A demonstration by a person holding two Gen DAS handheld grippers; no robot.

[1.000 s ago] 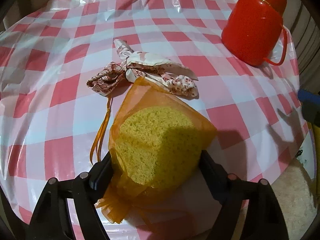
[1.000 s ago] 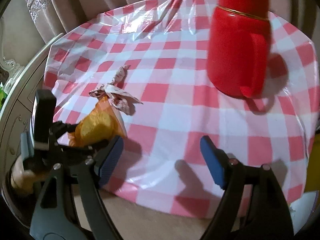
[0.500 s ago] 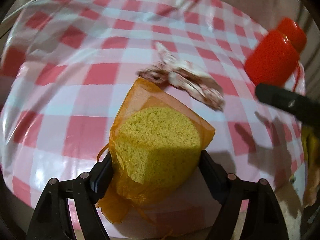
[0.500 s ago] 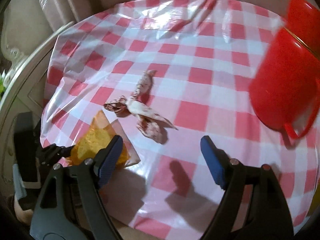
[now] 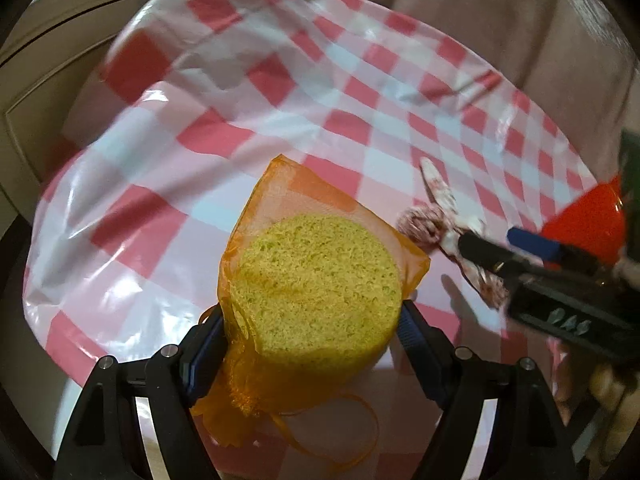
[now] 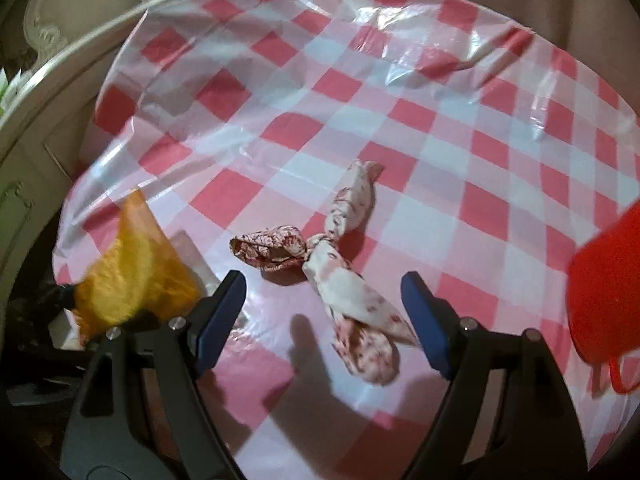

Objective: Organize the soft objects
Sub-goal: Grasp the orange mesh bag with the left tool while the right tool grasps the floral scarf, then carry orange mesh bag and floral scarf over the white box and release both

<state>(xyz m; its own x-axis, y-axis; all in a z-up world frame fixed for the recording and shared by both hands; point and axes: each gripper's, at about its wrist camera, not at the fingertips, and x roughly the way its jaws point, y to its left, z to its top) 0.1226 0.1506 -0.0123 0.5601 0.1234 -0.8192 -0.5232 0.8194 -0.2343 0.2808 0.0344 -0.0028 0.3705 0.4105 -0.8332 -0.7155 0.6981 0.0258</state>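
Note:
A round yellow sponge [image 5: 312, 280] in an orange mesh bag is clamped between the pads of my left gripper [image 5: 310, 326], held just above the checked table. In the right wrist view the bagged sponge [image 6: 132, 272] appears at the left. A knotted floral cloth [image 6: 344, 272] lies on the table, partly between the open blue-padded fingers of my right gripper [image 6: 322, 300], which hovers over it without touching. In the left wrist view the right gripper [image 5: 516, 248] reaches over that cloth [image 5: 428, 224] from the right.
A red-and-white checked plastic tablecloth [image 6: 280, 128] covers the round table. A red jug [image 6: 608, 292] stands at the right edge. Cream furniture [image 6: 36, 92] lies beyond the table's left side, and a curtain hangs behind.
My right gripper has swung left from the red jug to above the floral cloth. My left gripper has rolled and shifted left with the sponge still in it.

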